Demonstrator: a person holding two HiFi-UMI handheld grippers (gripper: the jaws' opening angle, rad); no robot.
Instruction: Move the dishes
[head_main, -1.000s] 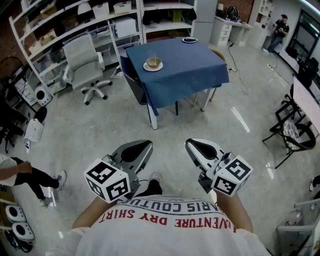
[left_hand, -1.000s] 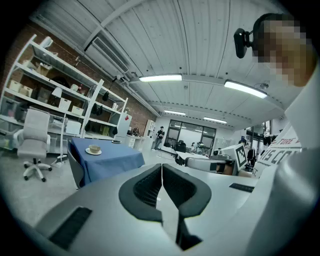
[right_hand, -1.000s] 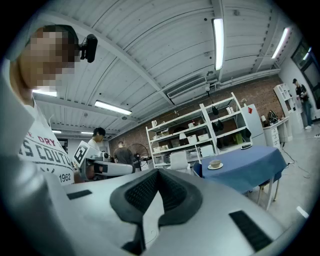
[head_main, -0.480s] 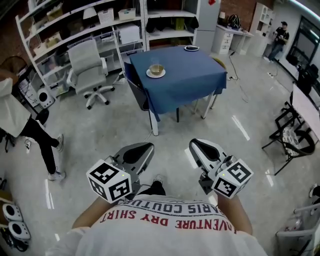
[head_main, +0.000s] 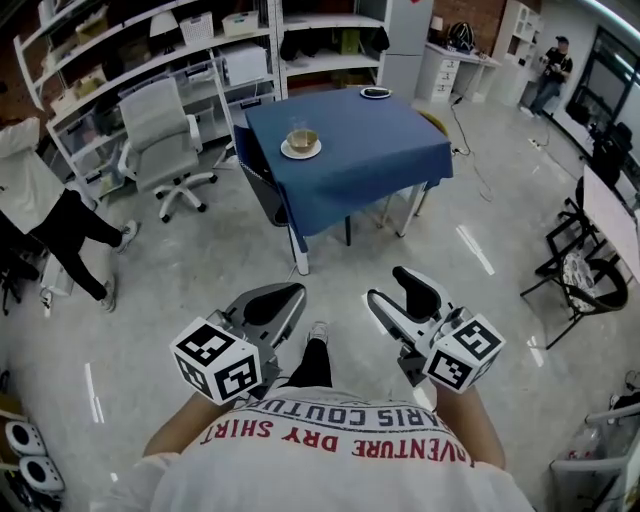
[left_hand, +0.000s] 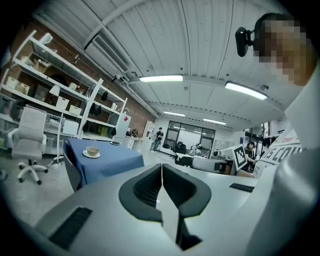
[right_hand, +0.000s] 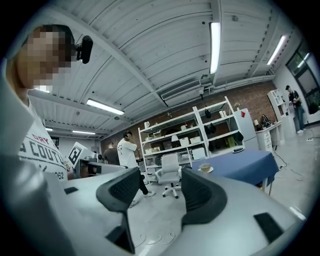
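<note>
Hovering empty, the left claw (head_main: 272, 303) is pinched together while the right claw (head_main: 400, 294) gapes, its jaws having just been opening. Well ahead of both, cup (head_main: 302, 139) and saucer (head_main: 300, 152) sit on the blue surface (head_main: 375, 140).

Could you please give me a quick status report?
Left gripper shut, empty; right gripper just opening, nothing between fingers. Cup on saucer on blue table ahead. Bare floor between.

A table (head_main: 390, 150) draped in a blue cloth stands far ahead on the grey polished floor (head_main: 190, 260). Left of it, a white office chair (head_main: 160, 125) sits near white shelving (head_main: 120, 60) (boxes and bins on its boards). A person (head_main: 45, 210) in a white top, legs apart, is at the far left; another person (head_main: 550, 65) stands far right
</note>
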